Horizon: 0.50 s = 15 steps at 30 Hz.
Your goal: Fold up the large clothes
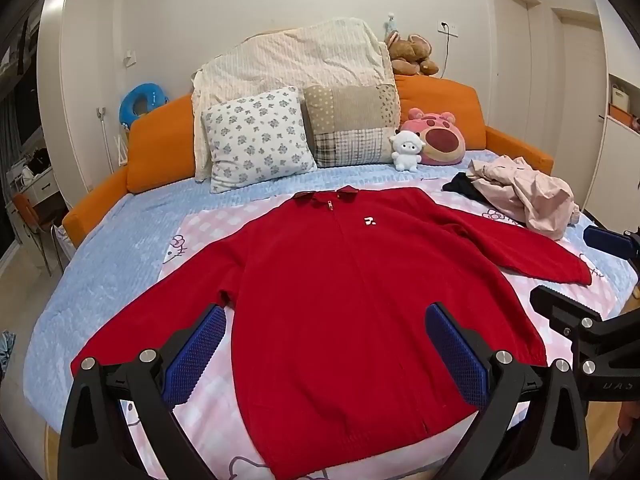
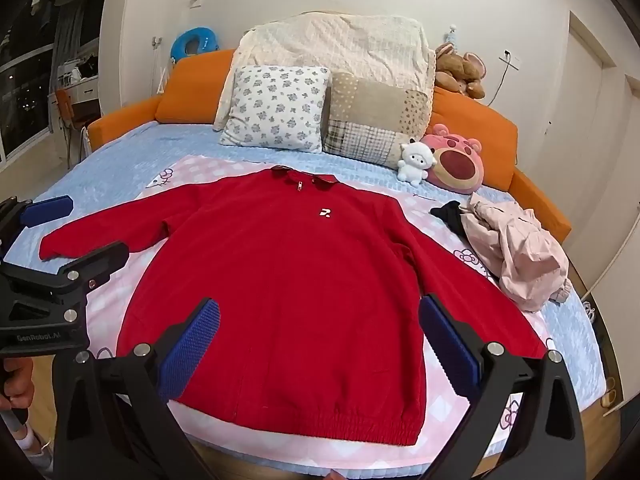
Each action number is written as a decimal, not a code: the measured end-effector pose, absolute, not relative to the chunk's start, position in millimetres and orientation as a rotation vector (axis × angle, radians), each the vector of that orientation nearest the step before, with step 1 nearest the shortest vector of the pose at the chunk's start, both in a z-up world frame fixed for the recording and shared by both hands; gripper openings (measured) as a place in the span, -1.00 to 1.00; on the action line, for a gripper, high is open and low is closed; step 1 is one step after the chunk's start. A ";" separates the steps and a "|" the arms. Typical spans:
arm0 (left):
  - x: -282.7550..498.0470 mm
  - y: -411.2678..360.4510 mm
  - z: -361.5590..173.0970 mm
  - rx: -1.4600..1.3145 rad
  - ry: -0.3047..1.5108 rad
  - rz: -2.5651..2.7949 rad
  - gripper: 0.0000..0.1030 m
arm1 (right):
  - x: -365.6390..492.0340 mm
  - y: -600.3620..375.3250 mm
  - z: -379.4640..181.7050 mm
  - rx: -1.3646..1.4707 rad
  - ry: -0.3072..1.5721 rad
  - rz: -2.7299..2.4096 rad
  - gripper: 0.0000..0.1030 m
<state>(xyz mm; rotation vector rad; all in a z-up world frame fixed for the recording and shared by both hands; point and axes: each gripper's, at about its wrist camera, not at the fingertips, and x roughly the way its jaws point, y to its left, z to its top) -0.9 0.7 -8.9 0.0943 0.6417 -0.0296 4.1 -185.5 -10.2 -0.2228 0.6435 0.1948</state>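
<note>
The left tool point(image 1: 324, 356) is held with its blue-padded jaws spread wide and nothing between them, above the lower part of the red jacket point(image 1: 352, 300). The jacket is laid flat, front up and zipped, on a pink checked sheet point(image 2: 200, 170) that is spread over the bed point(image 2: 128, 142); both sleeves are extended outward and the collar is directed toward the pillows. The floral pillow point(image 2: 280, 106) and the patchwork pillow point(image 2: 372, 120) are propped against the orange headboard point(image 2: 192, 92). The right tool point(image 2: 320, 354) is likewise held fully apart and empty above the jacket hem. A crumpled pink garment point(image 2: 520, 248) is seen beside the jacket's right-hand sleeve.
</note>
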 end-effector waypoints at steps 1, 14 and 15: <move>-1.3 1.5 -8.2 0.095 0.642 -0.029 0.96 | 4.9 -186.5 -10.7 -0.220 0.645 0.195 0.91; 0.7 -7.0 -7.2 0.097 0.650 -0.026 0.96 | 5.9 -190.2 -13.9 -0.222 0.648 0.198 0.91; 0.3 -8.1 -7.8 0.100 0.653 -0.027 0.96 | 6.1 -189.4 -13.3 -0.222 0.648 0.198 0.91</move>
